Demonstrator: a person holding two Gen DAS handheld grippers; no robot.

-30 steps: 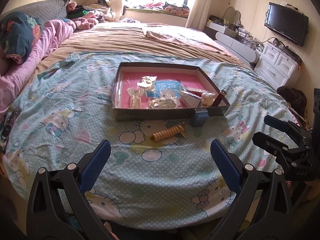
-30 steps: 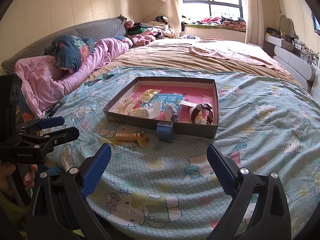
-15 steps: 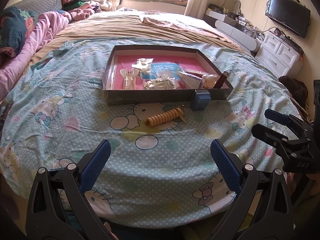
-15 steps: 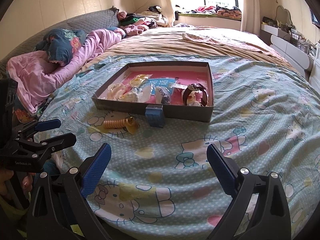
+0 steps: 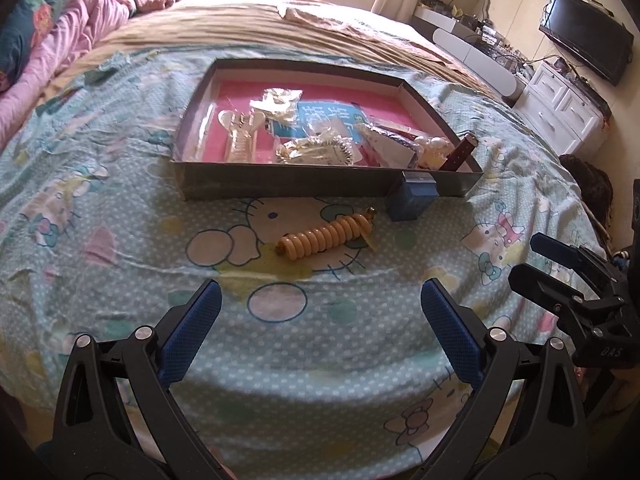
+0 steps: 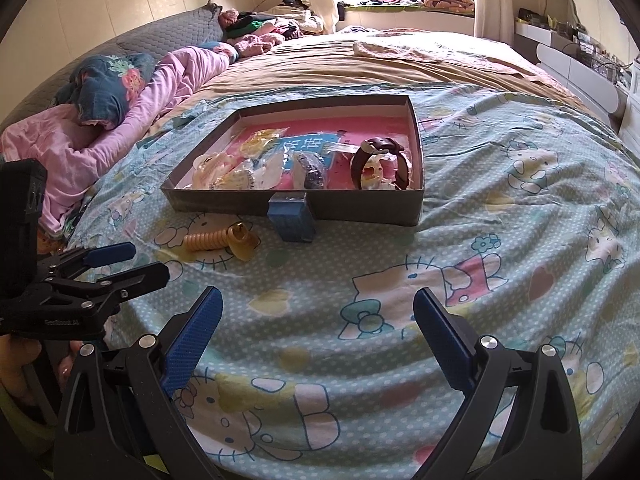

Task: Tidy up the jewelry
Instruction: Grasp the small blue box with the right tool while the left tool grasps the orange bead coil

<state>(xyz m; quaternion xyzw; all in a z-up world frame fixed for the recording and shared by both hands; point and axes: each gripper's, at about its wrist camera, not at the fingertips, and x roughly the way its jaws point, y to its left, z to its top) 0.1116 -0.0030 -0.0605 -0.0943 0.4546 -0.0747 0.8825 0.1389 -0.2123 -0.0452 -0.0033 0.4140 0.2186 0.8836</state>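
Observation:
A shallow grey box (image 5: 280,184) (image 6: 360,204) with a pink floor lies on the bed and holds several bagged jewelry pieces, a cream hair claw (image 5: 238,136) and a brown watch (image 6: 380,160). In front of it on the sheet lie an orange spiral hair tie (image 5: 328,234) (image 6: 212,240) and a small blue box (image 5: 412,198) (image 6: 291,222). My left gripper (image 5: 320,320) is open and empty, short of the hair tie. My right gripper (image 6: 316,324) is open and empty, short of the blue box.
The Hello Kitty sheet (image 6: 480,240) covers the bed's near end. A pink quilt and pillows (image 6: 120,120) lie at the left. White drawers (image 5: 560,108) and a wall TV (image 5: 584,40) stand at the right. Each gripper shows in the other's view (image 5: 560,276) (image 6: 100,268).
Both grippers have moved forward toward the box, so the hair tie and blue box appear closer. Both stayed open.

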